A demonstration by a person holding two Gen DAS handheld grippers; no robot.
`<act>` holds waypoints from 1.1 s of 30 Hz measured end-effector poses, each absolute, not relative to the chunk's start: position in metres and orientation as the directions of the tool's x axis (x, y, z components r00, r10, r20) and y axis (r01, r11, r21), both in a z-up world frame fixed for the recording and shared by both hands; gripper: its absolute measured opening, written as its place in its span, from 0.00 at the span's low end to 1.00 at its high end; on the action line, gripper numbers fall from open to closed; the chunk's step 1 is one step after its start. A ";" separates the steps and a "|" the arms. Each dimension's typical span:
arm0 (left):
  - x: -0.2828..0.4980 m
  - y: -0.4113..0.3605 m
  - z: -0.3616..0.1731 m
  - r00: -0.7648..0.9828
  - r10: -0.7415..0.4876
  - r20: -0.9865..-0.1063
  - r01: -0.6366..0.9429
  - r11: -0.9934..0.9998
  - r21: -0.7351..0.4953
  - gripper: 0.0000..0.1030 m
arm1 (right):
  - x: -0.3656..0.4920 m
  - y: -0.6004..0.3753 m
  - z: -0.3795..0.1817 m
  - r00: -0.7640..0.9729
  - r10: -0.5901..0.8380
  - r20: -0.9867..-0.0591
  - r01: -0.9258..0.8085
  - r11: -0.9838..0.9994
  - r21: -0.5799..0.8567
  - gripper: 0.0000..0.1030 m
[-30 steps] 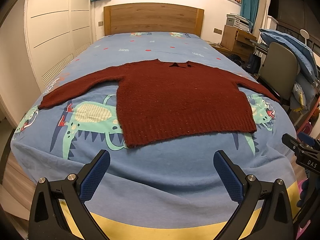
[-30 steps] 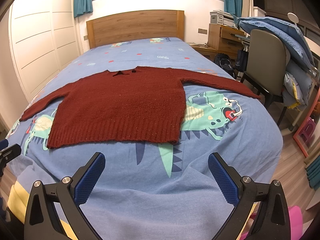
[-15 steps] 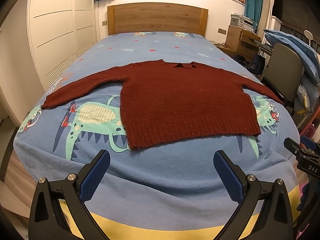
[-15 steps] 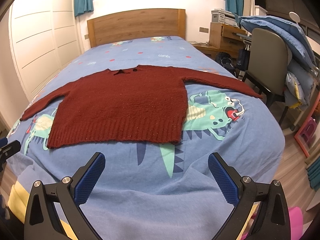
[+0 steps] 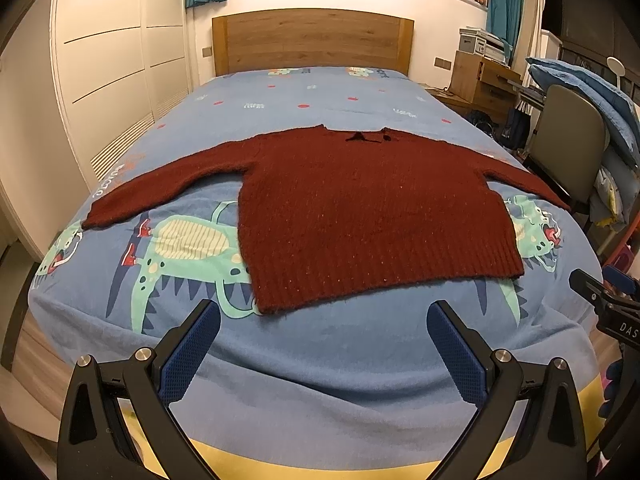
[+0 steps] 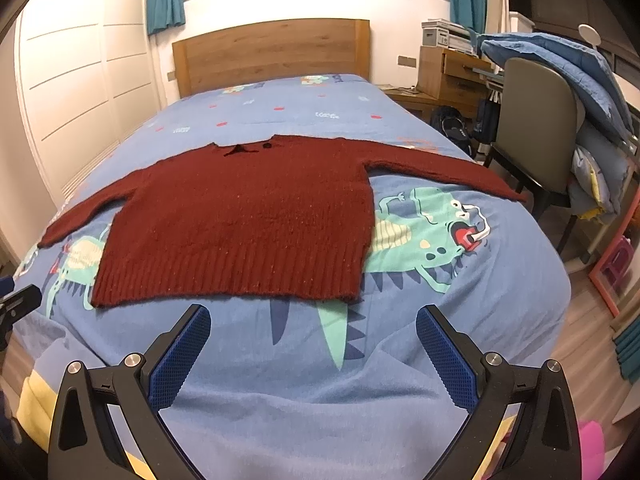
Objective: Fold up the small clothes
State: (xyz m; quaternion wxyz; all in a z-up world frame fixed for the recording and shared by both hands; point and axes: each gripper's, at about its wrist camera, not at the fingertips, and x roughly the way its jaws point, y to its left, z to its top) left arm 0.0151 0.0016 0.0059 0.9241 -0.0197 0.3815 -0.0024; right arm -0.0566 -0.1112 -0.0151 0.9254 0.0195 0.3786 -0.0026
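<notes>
Two tools sit in your hands, and both are released: your left tool (image 5: 323, 316) has its blue pads spread wide over the near end of the bed (image 5: 340, 360), gripping nothing, and your right tool (image 6: 313, 320) is spread the same way. From the left wrist view, the dark red sweater (image 5: 360, 216) lies flat at 12 o'clock, straight ahead of the pads and apart from them, with its ribbed hem nearest you and its collar toward the wooden headboard (image 5: 312, 40). Its sleeves stretch out toward 10 o'clock and 2 o'clock across the blue dinosaur-print cover. From the right wrist view, the sweater (image 6: 248, 216) sits at about 11 o'clock, its hem just beyond your left-hand pad, and one sleeve runs to 2 o'clock toward the chair (image 6: 536, 120) beside the bed. You can see part of your right tool at 3 o'clock in the left view.
</notes>
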 end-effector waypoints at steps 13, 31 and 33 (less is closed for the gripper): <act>0.041 0.004 0.006 0.698 -0.012 -0.716 -0.013 0.999 -0.030 0.99 | -0.024 -0.128 -0.016 0.705 0.037 -0.708 0.042 0.995 0.094 1.00; 0.109 0.017 -0.021 0.649 0.051 -0.759 -0.077 0.997 0.002 0.98 | 0.102 -0.252 -0.064 0.649 0.038 -0.760 0.247 0.934 0.258 1.00; 0.118 0.017 -0.021 0.650 0.055 -0.758 -0.082 0.997 0.002 0.98 | 0.119 -0.274 -0.074 0.638 0.043 -0.769 0.284 0.915 0.287 1.00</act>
